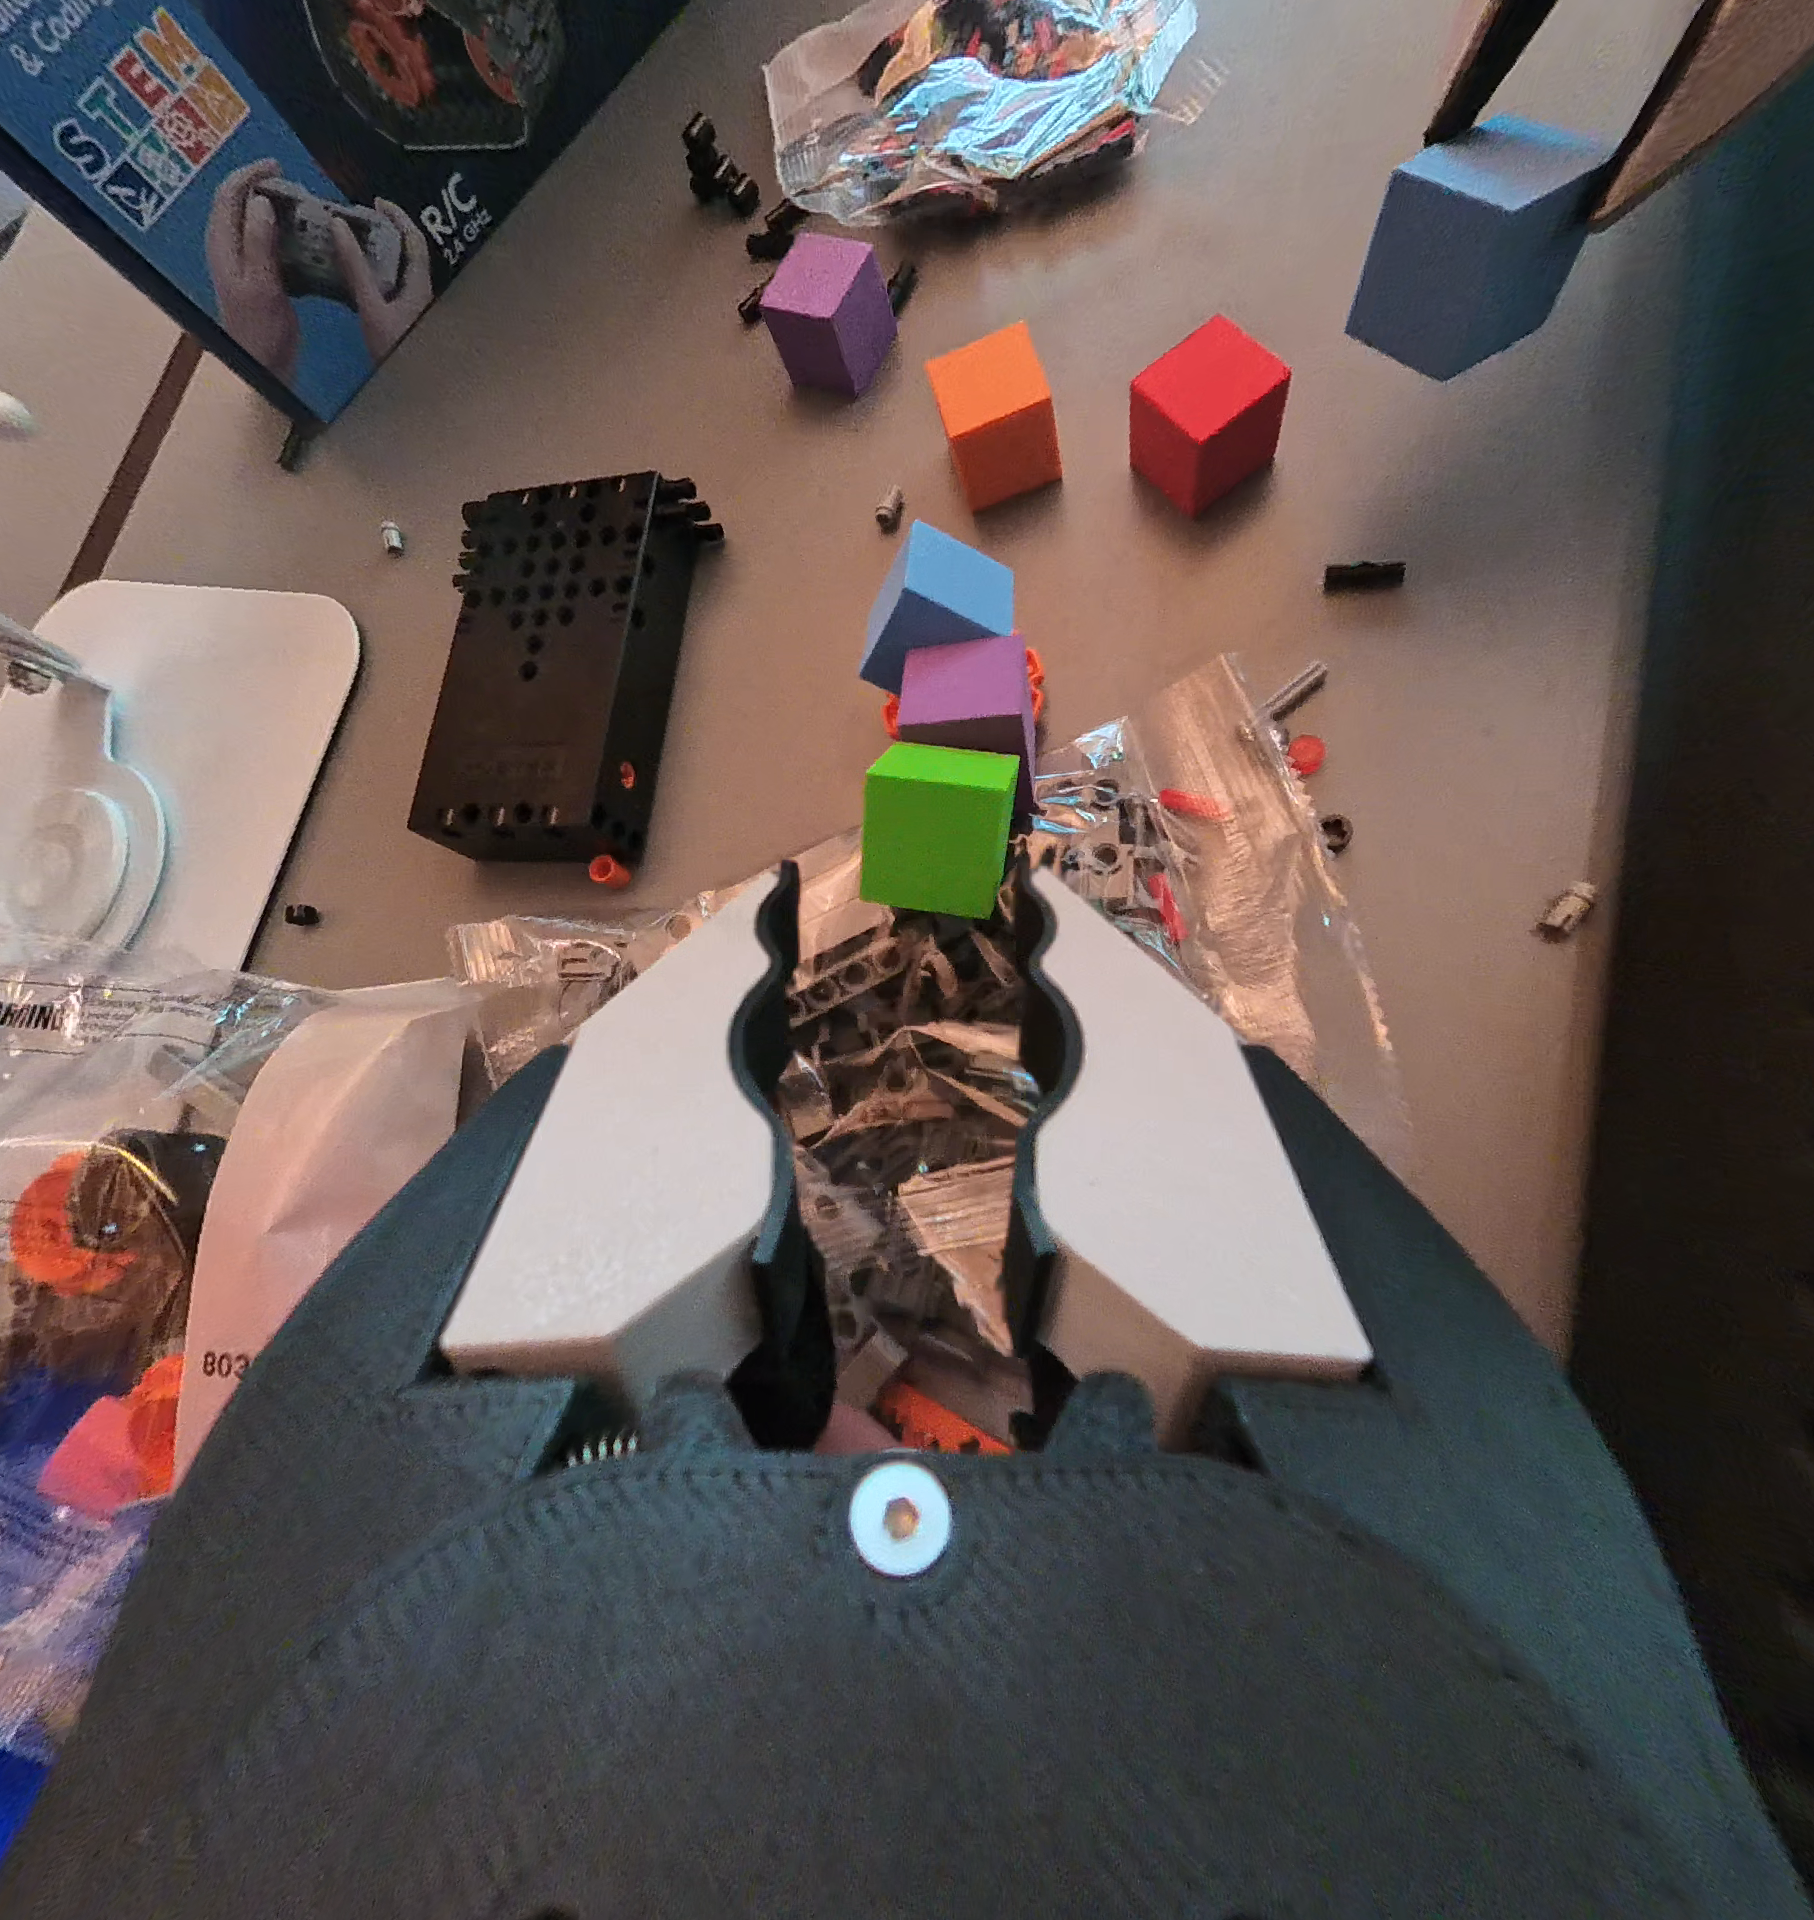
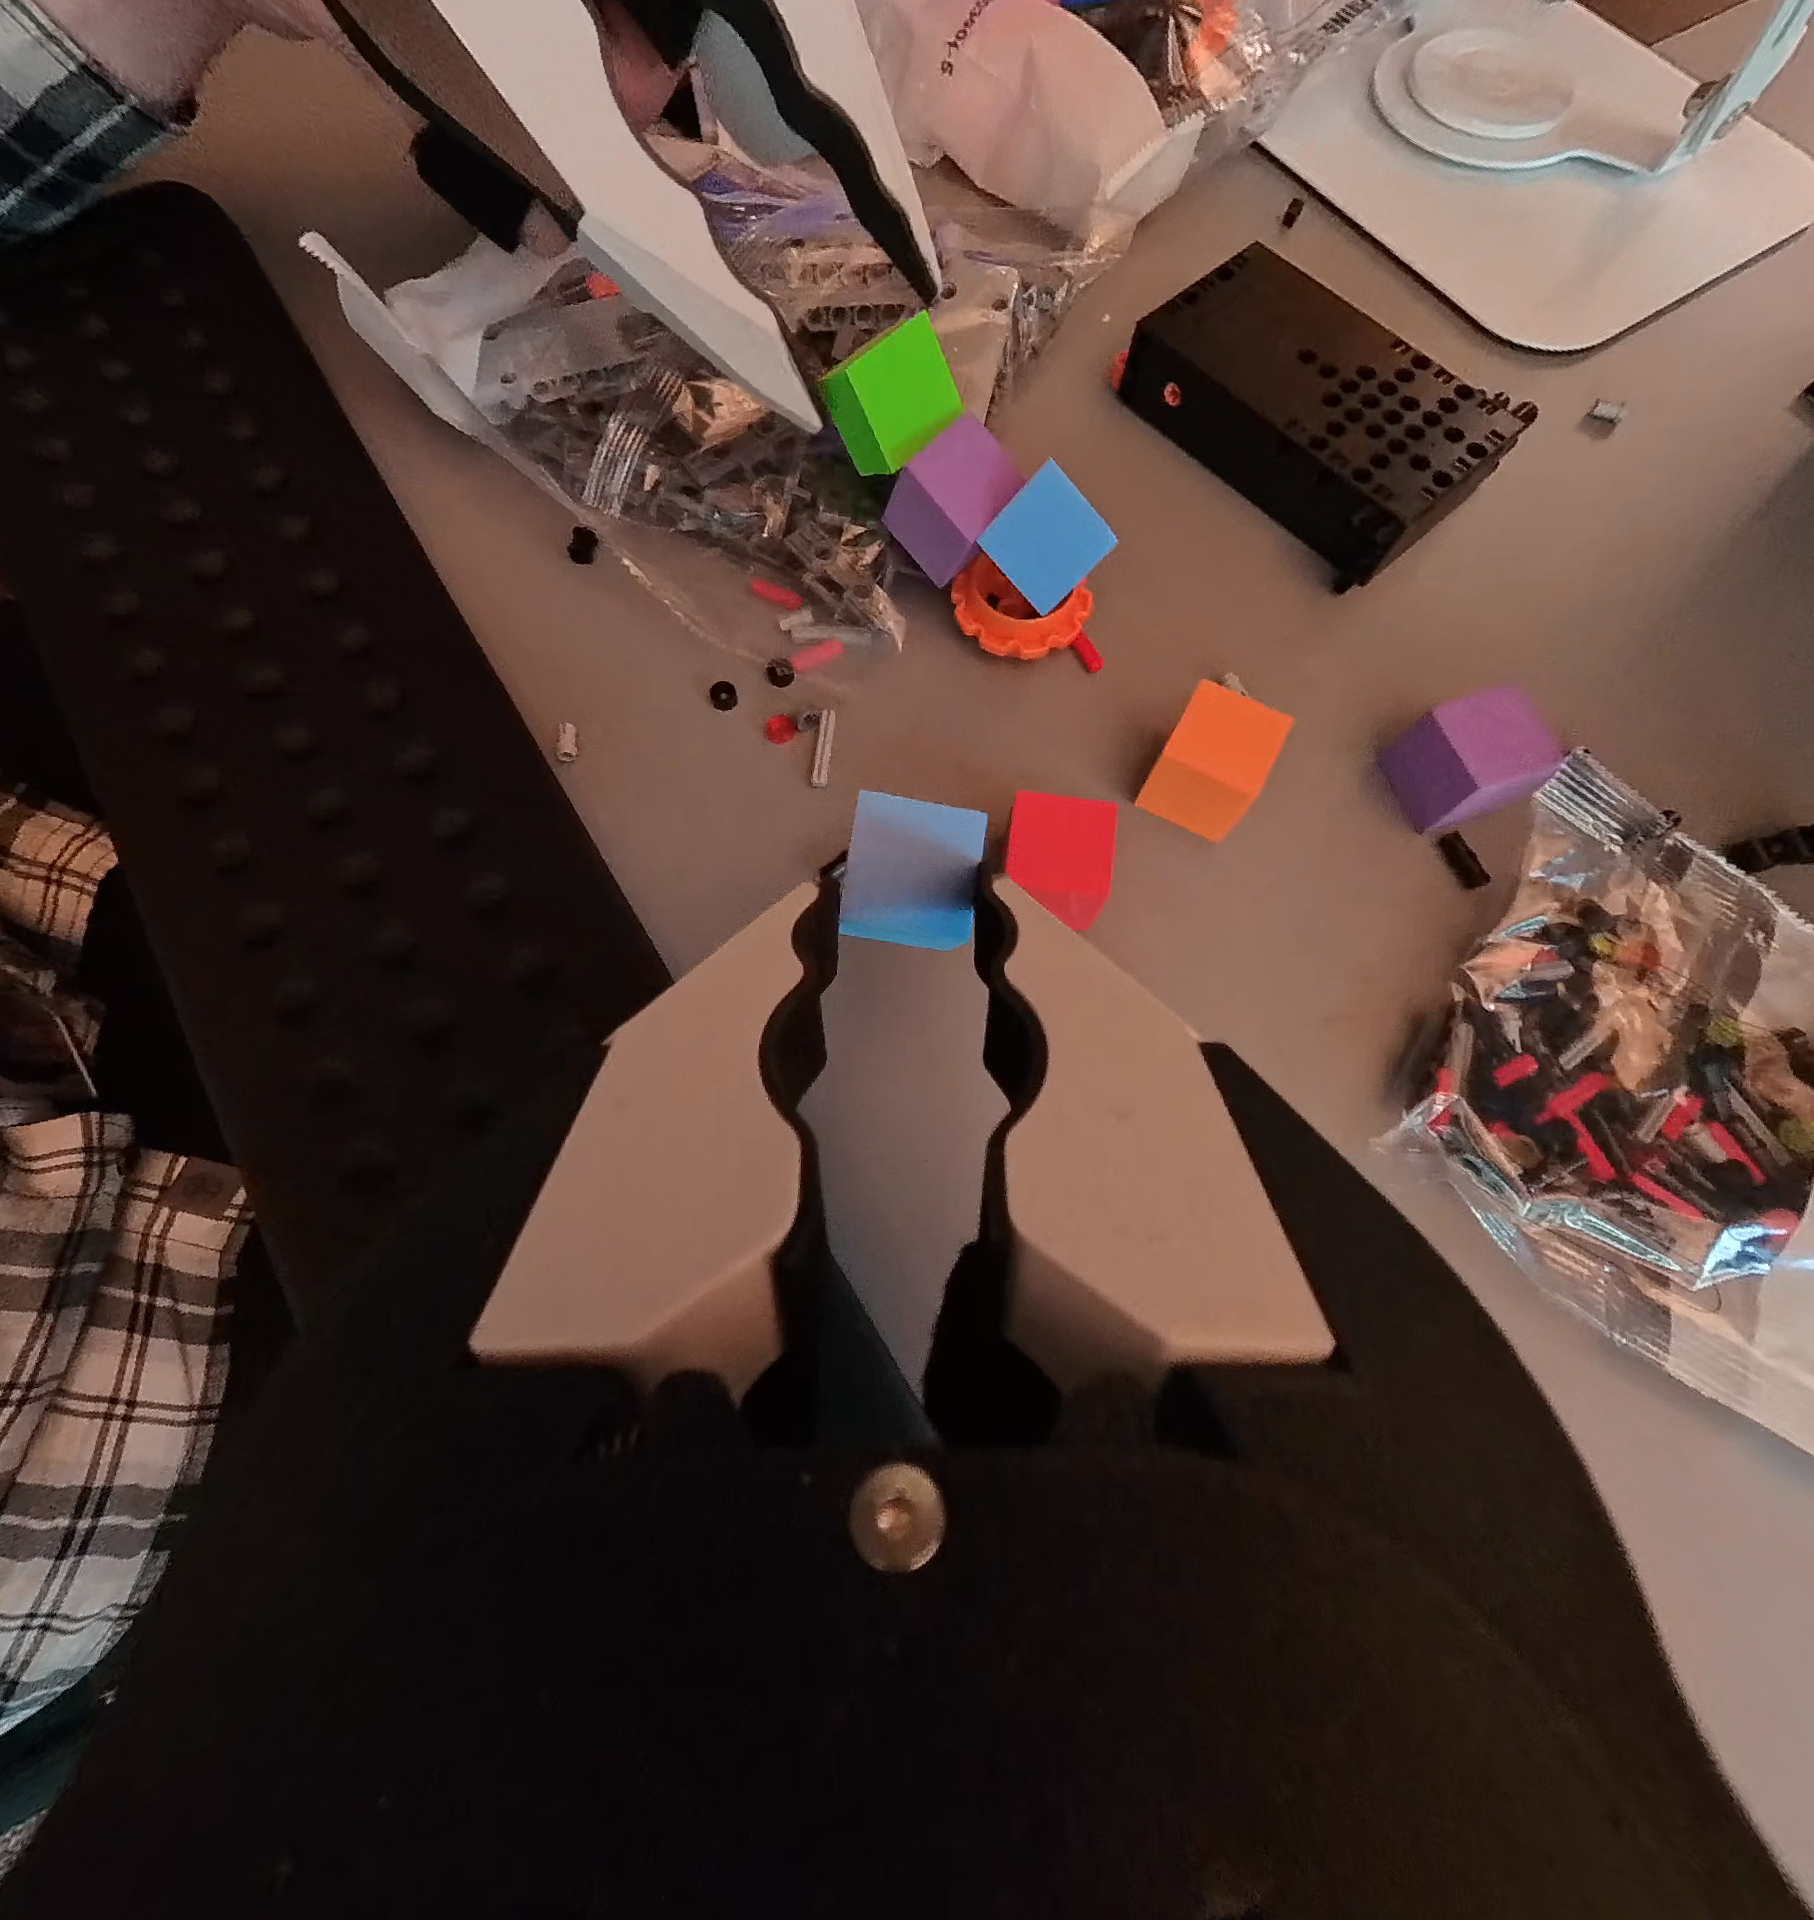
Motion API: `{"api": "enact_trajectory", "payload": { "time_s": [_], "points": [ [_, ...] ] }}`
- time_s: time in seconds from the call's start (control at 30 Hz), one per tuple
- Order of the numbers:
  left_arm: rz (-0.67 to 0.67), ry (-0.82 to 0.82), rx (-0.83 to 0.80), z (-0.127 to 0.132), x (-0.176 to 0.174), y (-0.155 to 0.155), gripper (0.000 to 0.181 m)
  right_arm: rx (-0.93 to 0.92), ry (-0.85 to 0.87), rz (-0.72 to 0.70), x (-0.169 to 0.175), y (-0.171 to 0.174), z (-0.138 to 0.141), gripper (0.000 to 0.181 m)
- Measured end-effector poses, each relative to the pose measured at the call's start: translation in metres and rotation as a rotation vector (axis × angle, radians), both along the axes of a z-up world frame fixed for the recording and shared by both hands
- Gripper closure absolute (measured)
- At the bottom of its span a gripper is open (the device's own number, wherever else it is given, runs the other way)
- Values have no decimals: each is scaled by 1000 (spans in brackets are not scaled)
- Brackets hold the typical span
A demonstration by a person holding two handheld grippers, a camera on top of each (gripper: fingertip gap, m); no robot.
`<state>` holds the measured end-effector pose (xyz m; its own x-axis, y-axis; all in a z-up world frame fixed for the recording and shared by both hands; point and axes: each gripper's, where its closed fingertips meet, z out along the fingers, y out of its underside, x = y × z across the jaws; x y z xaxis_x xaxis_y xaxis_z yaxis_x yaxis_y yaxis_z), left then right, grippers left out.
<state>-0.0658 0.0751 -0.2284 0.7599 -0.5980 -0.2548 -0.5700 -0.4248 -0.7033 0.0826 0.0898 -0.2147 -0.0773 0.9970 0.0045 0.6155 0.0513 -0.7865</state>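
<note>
Blue cube (image 2: 913, 873) sits pinched at the right gripper (image 2: 908, 883) tips, seemingly light and rigid; left gripper (image 1: 908, 883) hangs open at the green cube's (image 1: 939, 826) six o'clock.

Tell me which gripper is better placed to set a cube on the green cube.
Right, probably. The right gripper is shut on the blue cube, held clear of the table. The left gripper hangs open and empty beside the green cube.

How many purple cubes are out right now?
2. One purple cube sits mid-stack between the green cube and a blue cube; another lies alone beside the foil bag. Clutter may hide more.
</note>
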Motion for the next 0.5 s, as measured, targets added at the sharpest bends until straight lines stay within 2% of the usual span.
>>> {"api": "enact_trajectory", "payload": {
  "time_s": [0.1,0.3,0.5],
  "points": [
    [-6,-8,4,-1,3,3,156,0,4,-8,1,3,1,157],
    [11,-17,30,8,0,-3,157,6,4,2,6,4,1,157],
    [0,-57,50,20,7,-13,157,19,-8,18,25,8,7,156]
  ]
}}
